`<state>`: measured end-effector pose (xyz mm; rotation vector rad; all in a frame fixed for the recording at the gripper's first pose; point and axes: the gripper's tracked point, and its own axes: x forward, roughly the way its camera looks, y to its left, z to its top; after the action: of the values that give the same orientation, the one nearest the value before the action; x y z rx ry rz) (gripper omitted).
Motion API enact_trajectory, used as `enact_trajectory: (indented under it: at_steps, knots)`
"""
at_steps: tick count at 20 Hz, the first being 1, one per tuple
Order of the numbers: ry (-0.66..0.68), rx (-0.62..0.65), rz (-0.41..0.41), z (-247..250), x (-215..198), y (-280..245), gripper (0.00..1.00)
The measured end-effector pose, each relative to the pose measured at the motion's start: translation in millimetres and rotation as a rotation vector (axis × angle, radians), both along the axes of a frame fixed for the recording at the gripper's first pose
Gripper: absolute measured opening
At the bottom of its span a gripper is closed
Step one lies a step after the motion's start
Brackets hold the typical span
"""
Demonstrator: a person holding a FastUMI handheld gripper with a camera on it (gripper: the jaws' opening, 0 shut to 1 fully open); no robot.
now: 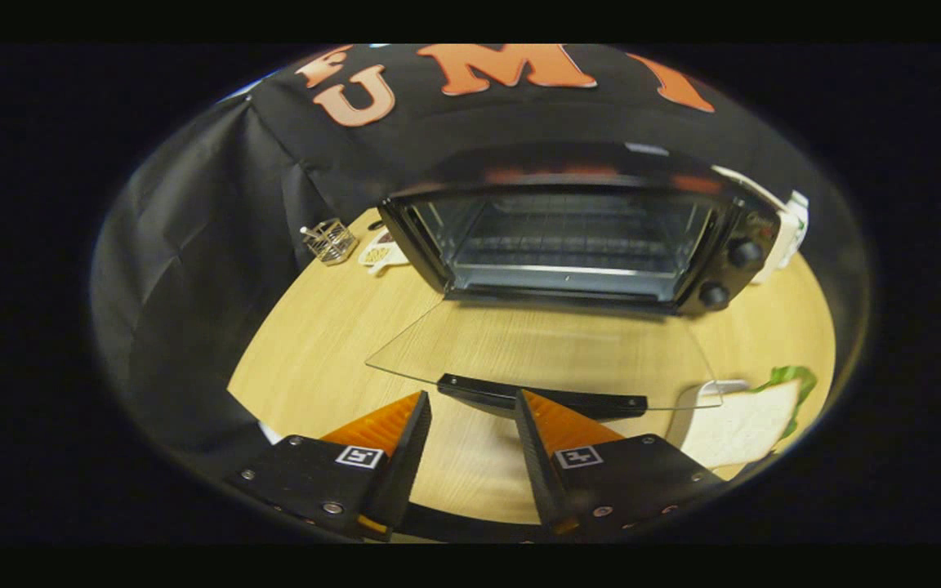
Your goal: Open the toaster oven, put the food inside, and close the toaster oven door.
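We find the gripper [470, 400] with its fingers spread apart and holding nothing; bare table [332, 327] shows between them. Just ahead of the fingertips lies the dark handle [540, 398] of the toaster oven door [544, 347], apart from both fingers as far as we can tell.

The glass door is folded fully down, lying flat or nearly so over the table, hinged at the foot of the toaster oven [577, 233]. The cavity stands open, with a wire rack [564, 241] visible inside and two knobs on the panel to its right.

The food, a sandwich [744, 425] of white bread with a green leaf at its far edge, sits beside the right finger, near the door's right front corner, on what appears to be a pale tray; we cannot confirm this. Beyond the door to the left, a small wire basket [330, 241] and a flat card rest against the booth wall.

We judge the opening step complete and the sandwich not yet loaded.

Risks noted: the soft bread may crush or shed its filling under a hard pinch. The lowered door projects between sandwich and cavity, so a low carry could strike its edge or handle. A slack grip could drop the sandwich onto the glass.
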<state>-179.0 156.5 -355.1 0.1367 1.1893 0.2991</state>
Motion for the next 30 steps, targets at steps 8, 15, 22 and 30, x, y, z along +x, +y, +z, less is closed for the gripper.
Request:
enact_trajectory:
  at_steps: [8,15,22,30]
  knots:
    - [0.066,-0.049,-0.088,-48,14,-33,0.57]
    - [-0.098,-0.021,-0.128,13,24,-70,0.82]
    - [-0.195,-0.147,-0.238,60,30,-184,0.98]
    - [-0.149,-0.266,-0.287,52,3,-278,0.99]
